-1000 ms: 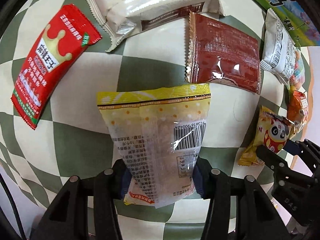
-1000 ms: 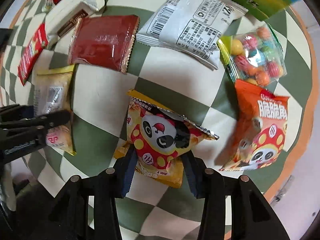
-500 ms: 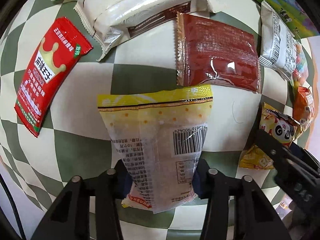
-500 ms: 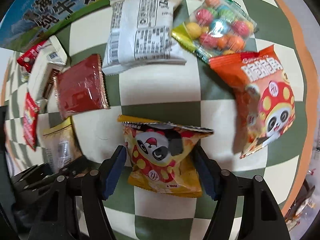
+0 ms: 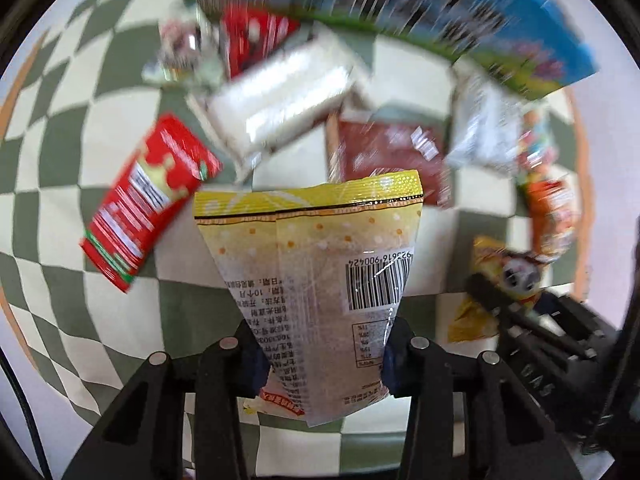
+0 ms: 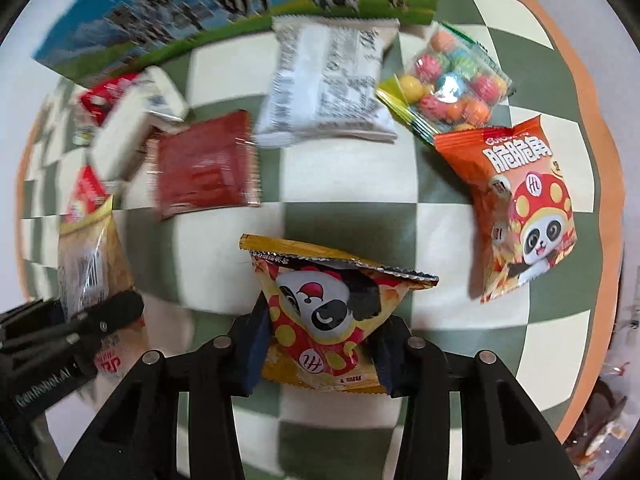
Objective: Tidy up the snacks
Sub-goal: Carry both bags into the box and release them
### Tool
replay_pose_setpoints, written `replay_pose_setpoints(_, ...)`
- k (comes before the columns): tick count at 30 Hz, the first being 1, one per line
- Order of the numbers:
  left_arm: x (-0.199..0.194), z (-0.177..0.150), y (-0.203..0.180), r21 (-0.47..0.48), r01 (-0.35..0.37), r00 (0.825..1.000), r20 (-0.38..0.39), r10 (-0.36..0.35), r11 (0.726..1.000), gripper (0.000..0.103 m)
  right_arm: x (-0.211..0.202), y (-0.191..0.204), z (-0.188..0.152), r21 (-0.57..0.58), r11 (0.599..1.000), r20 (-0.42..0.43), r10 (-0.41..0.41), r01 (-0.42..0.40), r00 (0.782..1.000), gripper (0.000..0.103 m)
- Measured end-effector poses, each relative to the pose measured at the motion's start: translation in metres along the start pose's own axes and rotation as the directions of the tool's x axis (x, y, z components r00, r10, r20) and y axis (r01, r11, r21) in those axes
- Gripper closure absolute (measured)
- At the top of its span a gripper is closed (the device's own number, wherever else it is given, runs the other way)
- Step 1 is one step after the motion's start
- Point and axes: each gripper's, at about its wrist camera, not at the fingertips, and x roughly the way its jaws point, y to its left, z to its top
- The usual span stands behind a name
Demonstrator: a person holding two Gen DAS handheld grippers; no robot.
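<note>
My left gripper (image 5: 322, 354) is shut on a pale yellow snack packet (image 5: 316, 256) with a barcode, held well above the checked cloth. In the right wrist view that same packet (image 6: 90, 264) hangs at the left edge in the left gripper's black fingers (image 6: 100, 320). My right gripper (image 6: 320, 346) is shut on a yellow panda snack bag (image 6: 320, 304), pinched at its lower half and raised off the cloth. From the left wrist view the panda bag (image 5: 504, 276) shows at the right.
On the green-and-cream checked cloth (image 6: 352, 184) lie a dark red sachet (image 6: 204, 164), a white printed bag (image 6: 328, 88), a bag of coloured candy balls (image 6: 448, 84), an orange panda bag (image 6: 520, 208), a long red packet (image 5: 148, 200), and a white wrapped bar (image 5: 280, 92). A blue-and-green carton (image 6: 200, 4) stands behind them.
The left gripper has risen with the yellow packet, so the cloth looks farther away. The right jaws spread around the panda bag, then shut on it and lifted it slightly.
</note>
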Motion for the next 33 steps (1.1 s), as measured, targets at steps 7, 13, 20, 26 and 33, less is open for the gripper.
replay_pose_setpoints(7,-0.094,0.041,-0.001,0.033,0.114,0.983,0.142,-0.118,0.993,0.064,-0.077,0.006,0.026,0.011,0.986,0.084,0.165,-0.167,0.983,0.057)
replay_pose_setpoints(13,-0.148,0.108,-0.009,0.08,0.135,0.958,0.244,-0.15,0.988,0.064,-0.149,0.008,0.073,-0.025,0.972,0.217,0.232,-0.232,0.948,0.057)
replay_pose_setpoints(20,-0.145,0.219,-0.016,0.095,-0.042,0.966,0.26,0.016,0.995,0.064,-0.17,0.007,0.187,-0.084,0.99,0.31,0.134,-0.113,0.941,0.057)
replay_pose_setpoints(26,-0.101,0.291,-0.002,0.071,-0.18,0.967,0.193,0.164,0.981,0.063,-0.141,-0.002,0.269,-0.107,0.994,0.302,0.064,-0.033,0.951,0.057)
replay_pose_setpoints(33,-0.058,0.334,0.011,0.062,-0.234,0.966,0.125,0.225,0.97,0.061,-0.081,0.002,0.326,-0.134,0.99,0.242,0.0,0.034,0.97,0.056)
